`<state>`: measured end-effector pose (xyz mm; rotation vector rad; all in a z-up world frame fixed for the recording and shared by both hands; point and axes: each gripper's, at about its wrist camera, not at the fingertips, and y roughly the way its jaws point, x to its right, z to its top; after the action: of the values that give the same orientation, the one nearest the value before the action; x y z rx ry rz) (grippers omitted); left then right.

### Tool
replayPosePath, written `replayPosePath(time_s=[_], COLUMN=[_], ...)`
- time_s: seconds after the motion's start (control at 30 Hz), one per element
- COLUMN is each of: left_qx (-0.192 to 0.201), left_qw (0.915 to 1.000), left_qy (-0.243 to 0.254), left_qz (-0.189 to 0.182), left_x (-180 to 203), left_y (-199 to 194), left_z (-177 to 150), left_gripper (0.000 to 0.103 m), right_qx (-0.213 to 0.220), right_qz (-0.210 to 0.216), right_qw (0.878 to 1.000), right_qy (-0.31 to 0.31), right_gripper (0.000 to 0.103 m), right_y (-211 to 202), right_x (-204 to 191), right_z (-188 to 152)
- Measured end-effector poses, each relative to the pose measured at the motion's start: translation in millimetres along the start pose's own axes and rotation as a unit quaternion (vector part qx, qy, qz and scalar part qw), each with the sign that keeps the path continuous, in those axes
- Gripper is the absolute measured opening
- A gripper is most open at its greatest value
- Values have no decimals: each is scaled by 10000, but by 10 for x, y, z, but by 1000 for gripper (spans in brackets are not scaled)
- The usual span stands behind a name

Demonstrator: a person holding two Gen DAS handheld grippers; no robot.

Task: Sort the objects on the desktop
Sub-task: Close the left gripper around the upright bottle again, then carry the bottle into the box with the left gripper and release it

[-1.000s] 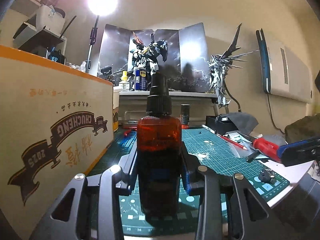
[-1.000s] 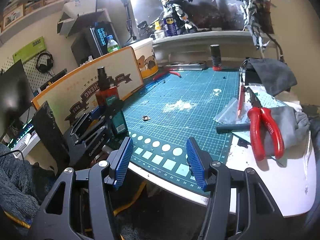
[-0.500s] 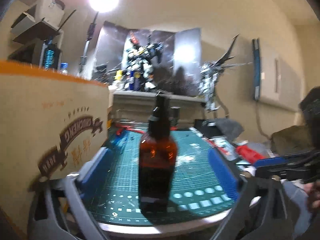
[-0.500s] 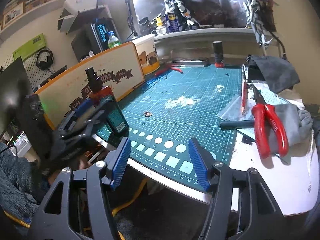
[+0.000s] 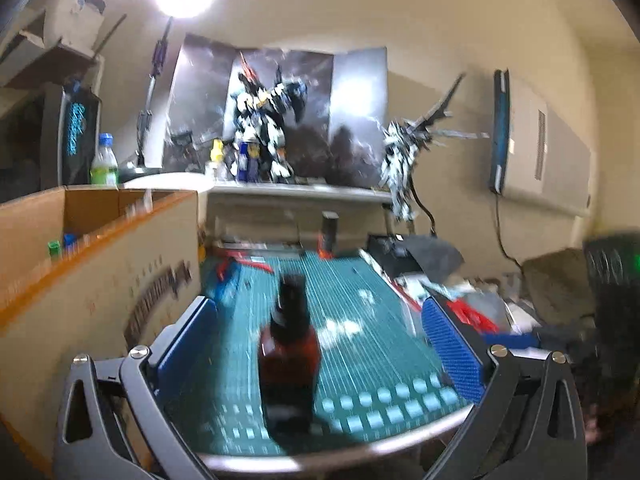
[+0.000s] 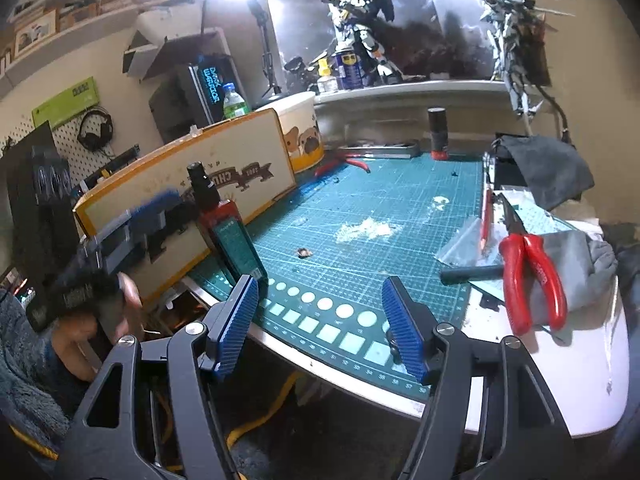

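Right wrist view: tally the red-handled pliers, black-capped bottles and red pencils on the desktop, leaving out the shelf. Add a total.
Red-handled pliers: 2
Black-capped bottles: 2
Red pencil: 1
Total: 5

We see the right gripper (image 6: 320, 326) with blue pads apart and empty over the green cutting mat (image 6: 360, 216); an amber bottle (image 6: 224, 220) stands upright at its left edge; red pliers (image 6: 532, 268) lie right.
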<state>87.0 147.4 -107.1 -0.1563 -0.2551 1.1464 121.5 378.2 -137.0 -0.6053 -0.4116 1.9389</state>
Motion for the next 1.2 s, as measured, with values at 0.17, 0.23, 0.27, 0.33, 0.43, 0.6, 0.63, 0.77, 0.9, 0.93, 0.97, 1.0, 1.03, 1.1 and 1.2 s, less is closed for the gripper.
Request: replayPosePath(time_s=[0.17,0.23,0.27,0.33,0.43,0.6,0.63,0.77,0.9,0.93,0.97,1.0,1.03,1.1,1.2], left_qx=[-88,-179,-166,-142,-212,-246,-248,-283,-341,-349,-351,-333,-268,-116,119], left_qw=[9993,9988,9985,9982,9980,9975,9974,9975,9976,9977,9979,9981,9987,9994,9996], left_qy=[-79,1,18,27,71,220,218,182,155,161,161,144,72,-60,-177], left_qz=[349,453,513,584,586,632,633,625,574,555,527,492,437,333,188], left_x=[-35,-14,-12,-12,-7,28,27,7,-3,-3,-2,-5,-27,-76,-180], left_y=[129,181,180,171,181,198,197,206,212,201,183,153,92,-44,-289], left_z=[48,23,4,-20,-58,-73,-73,-48,-5,25,63,108,181,355,720], left_gripper=[67,54,52,52,44,22,22,22,22,21,21,21,21,21,21], right_qx=[10,28,39,47,22,-40,-46,-83,-83,-87,-90,-91,-89,-87,-85], right_qz=[-52,-48,-38,-28,-13,4,8,25,49,51,51,49,58,81,121], right_qw=[10000,10000,10000,10000,10000,9999,9999,9999,9999,9999,9999,9999,9999,9999,9999], right_qy=[49,68,76,83,80,117,117,99,97,97,98,98,100,92,70], right_gripper=[62,62,62,62,62,62,62,62,62,62,62,62,62,62,62], right_y=[-54,-72,-76,-78,-60,-8,0,31,45,50,56,60,65,82,113], right_x=[48,66,72,78,79,91,89,77,73,72,72,71,71,71,72], right_z=[-18,-15,-12,-10,-17,-37,-41,-42,-43,-41,-40,-39,-36,-17,15])
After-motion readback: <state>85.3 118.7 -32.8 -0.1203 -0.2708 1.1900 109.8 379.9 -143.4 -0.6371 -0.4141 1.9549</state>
